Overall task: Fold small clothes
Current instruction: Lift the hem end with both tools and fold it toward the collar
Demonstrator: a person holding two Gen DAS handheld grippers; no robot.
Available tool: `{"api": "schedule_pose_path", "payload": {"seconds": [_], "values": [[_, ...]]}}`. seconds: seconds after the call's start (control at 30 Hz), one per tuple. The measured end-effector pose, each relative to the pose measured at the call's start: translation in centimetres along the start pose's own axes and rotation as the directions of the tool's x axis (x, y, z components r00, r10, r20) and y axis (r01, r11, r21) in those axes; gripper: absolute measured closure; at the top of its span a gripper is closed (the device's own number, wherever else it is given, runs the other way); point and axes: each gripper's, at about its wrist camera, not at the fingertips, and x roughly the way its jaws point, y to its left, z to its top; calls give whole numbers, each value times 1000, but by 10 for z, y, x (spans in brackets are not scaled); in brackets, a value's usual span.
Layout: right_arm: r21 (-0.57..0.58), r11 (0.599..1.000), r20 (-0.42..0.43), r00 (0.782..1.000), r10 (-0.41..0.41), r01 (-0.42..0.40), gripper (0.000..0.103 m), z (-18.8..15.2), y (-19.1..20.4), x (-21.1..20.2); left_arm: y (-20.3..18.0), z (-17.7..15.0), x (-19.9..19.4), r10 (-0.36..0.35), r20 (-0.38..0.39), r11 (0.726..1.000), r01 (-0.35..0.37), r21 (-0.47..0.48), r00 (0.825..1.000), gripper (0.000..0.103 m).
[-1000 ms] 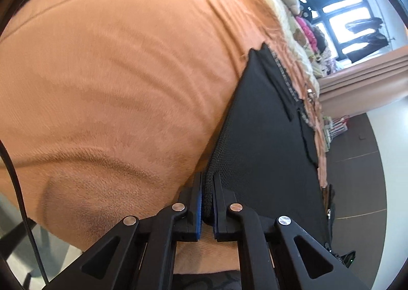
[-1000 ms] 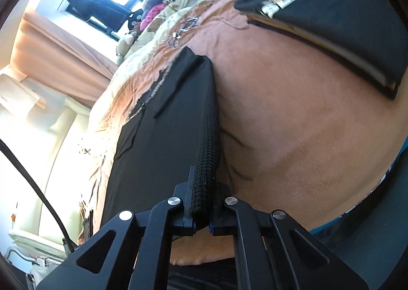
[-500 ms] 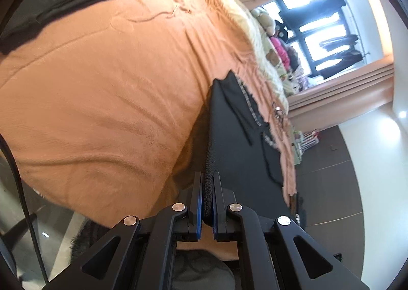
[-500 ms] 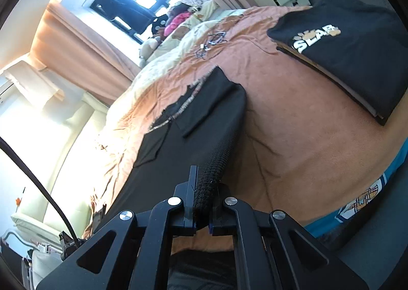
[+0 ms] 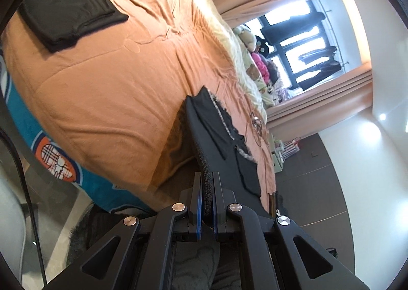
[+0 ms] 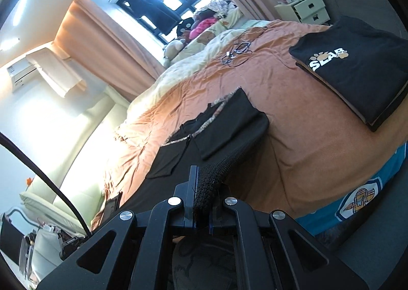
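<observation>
A black garment (image 5: 219, 134) with a textured knit hem and a pale trim strip stretches from the orange bedspread (image 5: 114, 80) up to both grippers. My left gripper (image 5: 207, 193) is shut on the ribbed hem, which is pinched between its blue pads. In the right wrist view the same black garment (image 6: 224, 121) lies partly folded over itself, and my right gripper (image 6: 202, 196) is shut on the other part of its knit hem. The near end of the garment hangs lifted off the bed edge.
A folded black garment (image 5: 68, 14) lies at the far left of the bed. A folded black shirt (image 6: 357, 65) with a white print lies at the right. Hangers (image 6: 237, 52) rest further up the bed, with soft toys (image 6: 193, 32) by the window and a white drawer unit (image 6: 303, 9) behind.
Both grippers have risen and pulled back from the bed, lifting the garment's hem with them. More of the room and the bed's blue side now shows.
</observation>
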Motion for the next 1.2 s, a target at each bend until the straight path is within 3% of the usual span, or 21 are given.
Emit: {"api": "schedule_pose_path", "payload": {"seconds": [0.33, 0.5, 0.8, 1.2], "values": [[-20, 999, 25, 999, 42, -42, 101, -8, -8, -32, -13, -16, -52, -56, 52, 998, 55, 15, 997, 98], [-28, 998, 43, 997, 58, -57, 101, -3, -16, -36, -27, -11, -59, -82, 71, 996, 79, 39, 994, 98], [-19, 999, 19, 999, 42, -42, 101, 22, -26, 6, -35, 19, -26, -57, 74, 998, 56, 18, 996, 98], [-5, 1000, -45, 999, 3, -3, 101, 74, -36, 89, -52, 73, 51, 41, 46, 999, -42, 21, 998, 98]]}}
